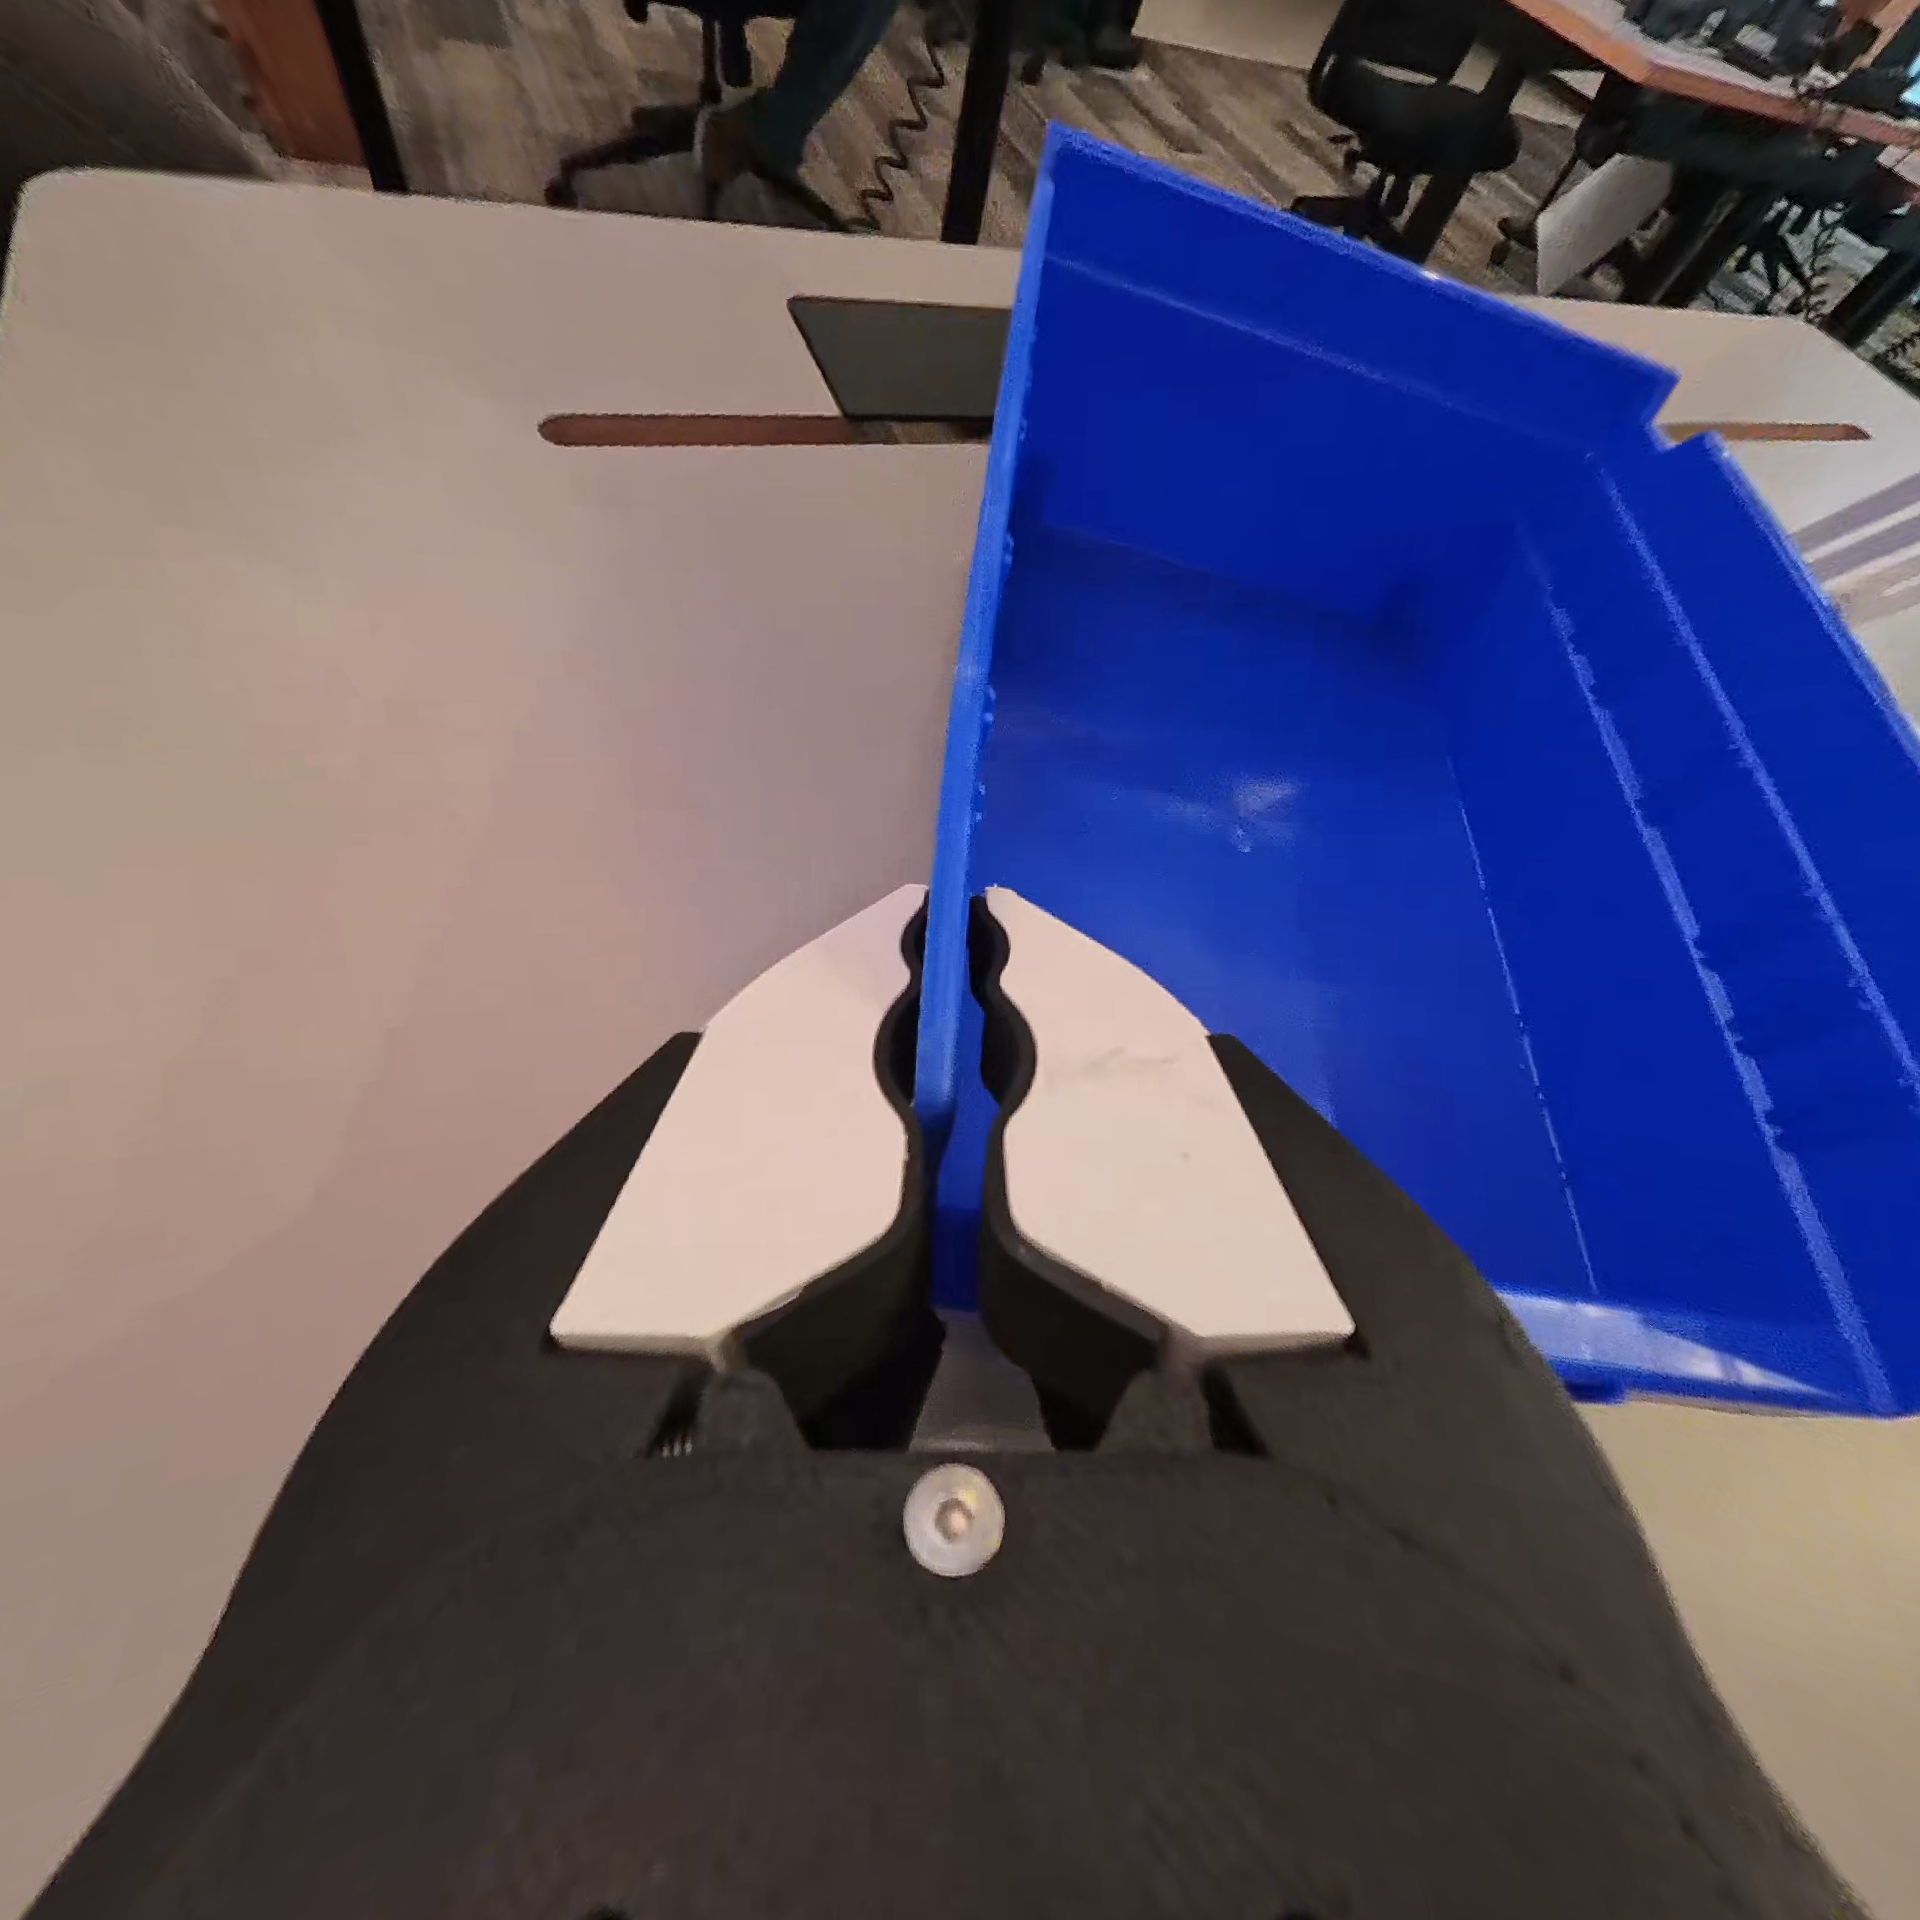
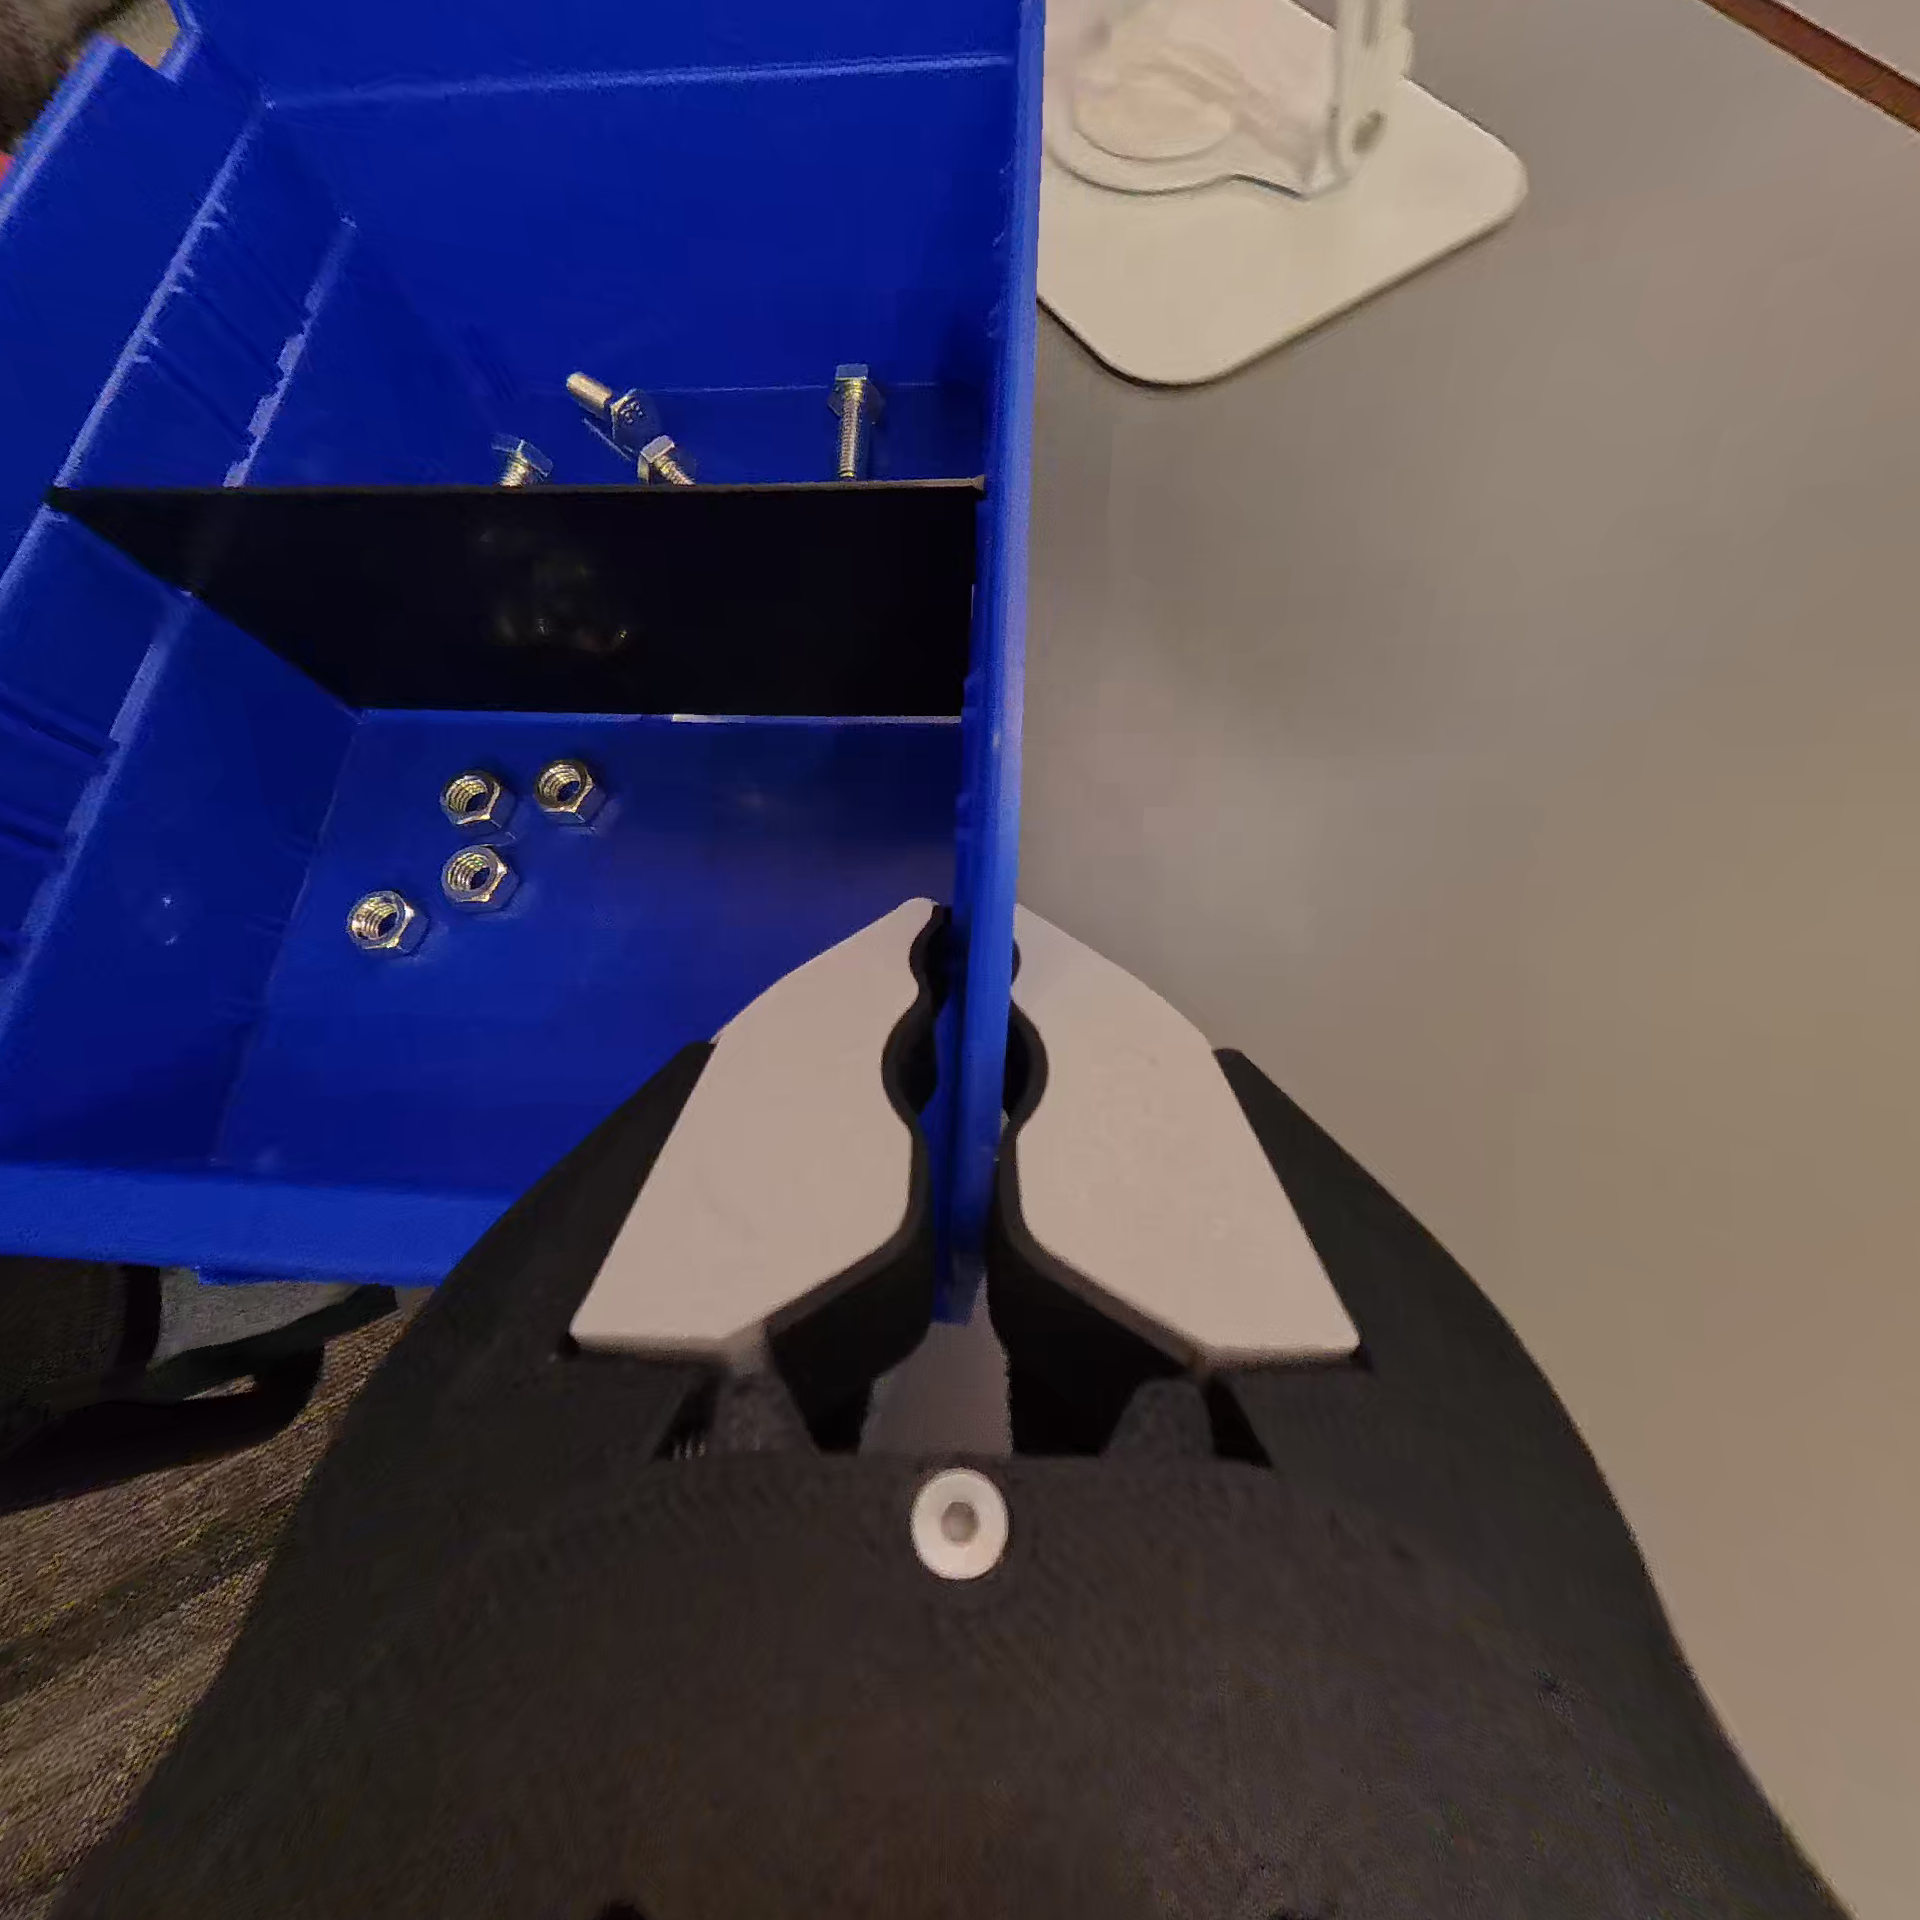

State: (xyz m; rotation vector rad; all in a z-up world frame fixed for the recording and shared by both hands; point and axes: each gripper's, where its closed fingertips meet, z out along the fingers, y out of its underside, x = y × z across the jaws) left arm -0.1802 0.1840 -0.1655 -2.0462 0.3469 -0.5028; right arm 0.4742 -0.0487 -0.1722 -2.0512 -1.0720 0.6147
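The left gripper (image 1: 948, 904) pinches the near end of the left side wall of an empty blue bin (image 1: 1299, 831). One pad presses the outer face of the wall, the other the inner face, and the wall runs straight out from between the fingertips. This bin rests on a pale table (image 1: 416, 727), near its far edge. A long slot (image 1: 707, 428) and a black rectangular plate (image 1: 904, 358) lie in the table top just beyond the bin's left wall. Office chairs (image 1: 1413, 114) and desks stand on the floor past the far edge.

The right gripper (image 2: 975, 925) pinches the near end of the right side wall of a divided blue bin (image 2: 727, 208). Its left pad is inside the bin and its right pad outside, both pressed against the wall. A black divider (image 2: 540, 592) crosses this bin from wall to wall. Four hex nuts (image 2: 473, 852) lie on the floor of the near compartment, toward its left side. Several bolts (image 2: 665, 436) lie in the far compartment, just behind the divider. The near edge of this bin overhangs the near edge of a grey table (image 2: 1507, 831). A white stand (image 2: 1278, 229) sits on the table just beyond the bin's right wall.
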